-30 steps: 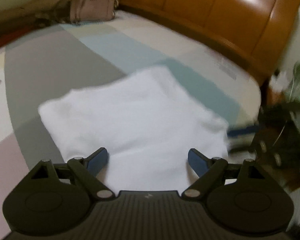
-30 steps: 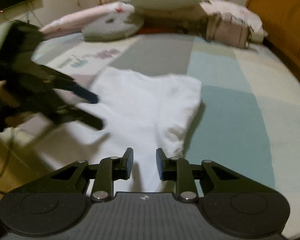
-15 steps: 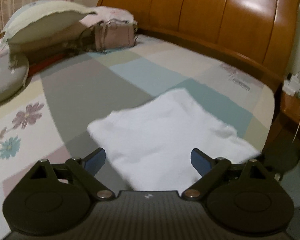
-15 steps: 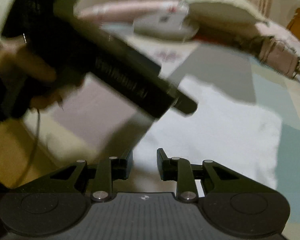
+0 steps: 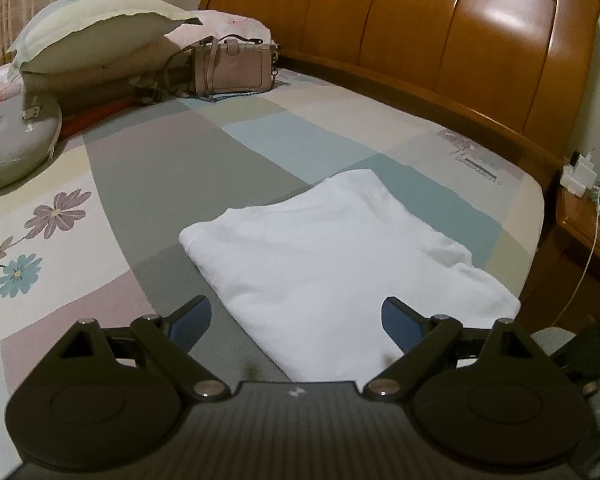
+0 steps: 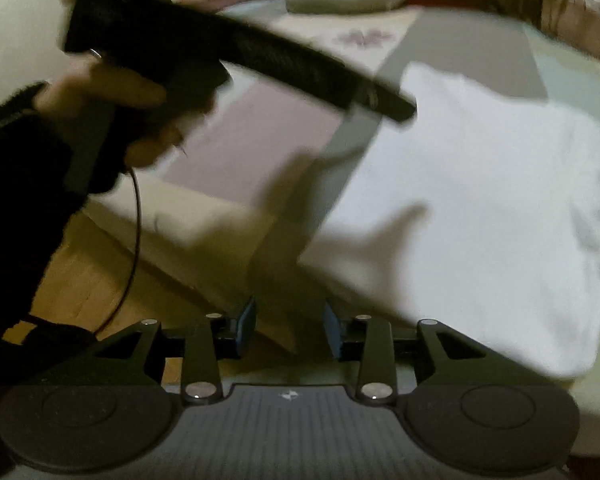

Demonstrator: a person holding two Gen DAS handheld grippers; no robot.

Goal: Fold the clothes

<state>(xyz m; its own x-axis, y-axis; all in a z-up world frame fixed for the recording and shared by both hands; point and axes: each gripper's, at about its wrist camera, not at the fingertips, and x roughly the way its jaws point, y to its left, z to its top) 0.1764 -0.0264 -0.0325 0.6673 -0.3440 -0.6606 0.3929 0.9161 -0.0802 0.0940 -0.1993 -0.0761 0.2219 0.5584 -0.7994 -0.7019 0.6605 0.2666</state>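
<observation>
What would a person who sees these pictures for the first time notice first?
The eye goes first to the white folded garment, lying flat near the corner of the bed with the pastel patchwork sheet. Next comes the glossy wooden headboard behind it, with a beige handbag and pillows at the far side. In the right wrist view, a hand holding the dark left tool fills the upper left, blurred.

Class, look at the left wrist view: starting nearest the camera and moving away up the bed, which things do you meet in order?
Open left claw → folded white cloth → beige leather handbag → curved brown wooden headboard.
</observation>
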